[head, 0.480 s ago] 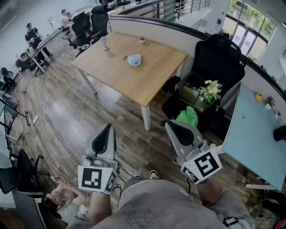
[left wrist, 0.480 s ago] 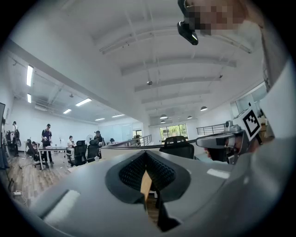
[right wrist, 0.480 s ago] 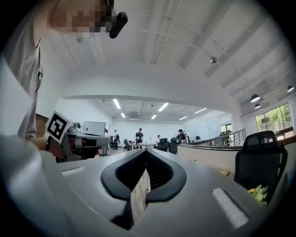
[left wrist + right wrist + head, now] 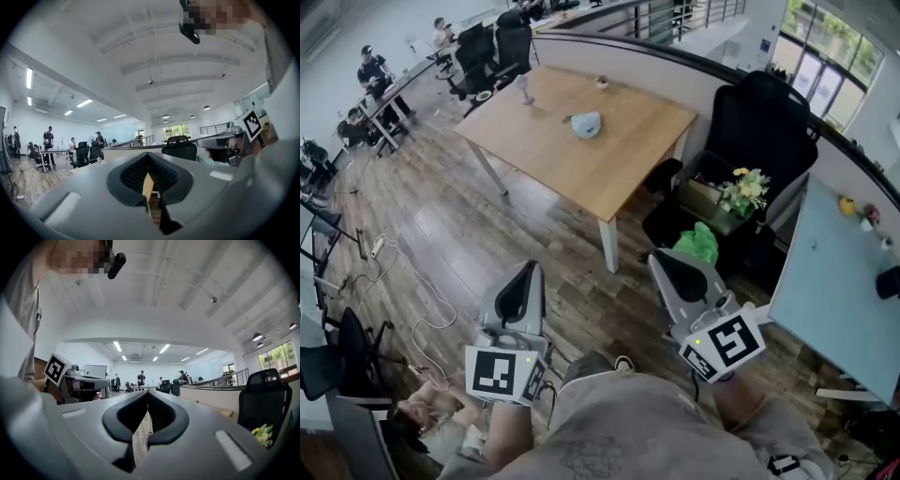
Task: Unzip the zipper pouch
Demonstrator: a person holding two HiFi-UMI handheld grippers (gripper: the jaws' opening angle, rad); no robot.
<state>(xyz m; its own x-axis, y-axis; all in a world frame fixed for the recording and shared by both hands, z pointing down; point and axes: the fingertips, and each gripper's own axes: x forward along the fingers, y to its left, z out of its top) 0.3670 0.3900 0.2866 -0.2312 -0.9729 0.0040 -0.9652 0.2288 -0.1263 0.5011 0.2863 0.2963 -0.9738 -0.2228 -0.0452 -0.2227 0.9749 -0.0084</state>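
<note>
A pale blue zipper pouch (image 4: 585, 124) lies near the far side of a wooden table (image 4: 609, 159), well ahead of me. My left gripper (image 4: 523, 287) and right gripper (image 4: 675, 272) are held low in front of my body, above the floor and short of the table. Both are shut with nothing between their jaws. In the left gripper view the jaws of the left gripper (image 4: 148, 165) are together; the right gripper view shows the same of the right gripper (image 4: 147, 409). The pouch does not show in either gripper view.
A small white object (image 4: 524, 89) and a tiny pot (image 4: 602, 82) stand on the wooden table. A black office chair (image 4: 759, 131) and a box with flowers (image 4: 741, 192) are to the right, beside a light blue table (image 4: 825, 281). People sit at desks far left.
The view has shifted slightly; the table and chair sit a little further right and lower in the picture. Both grippers stay shut and in almost the same place.
</note>
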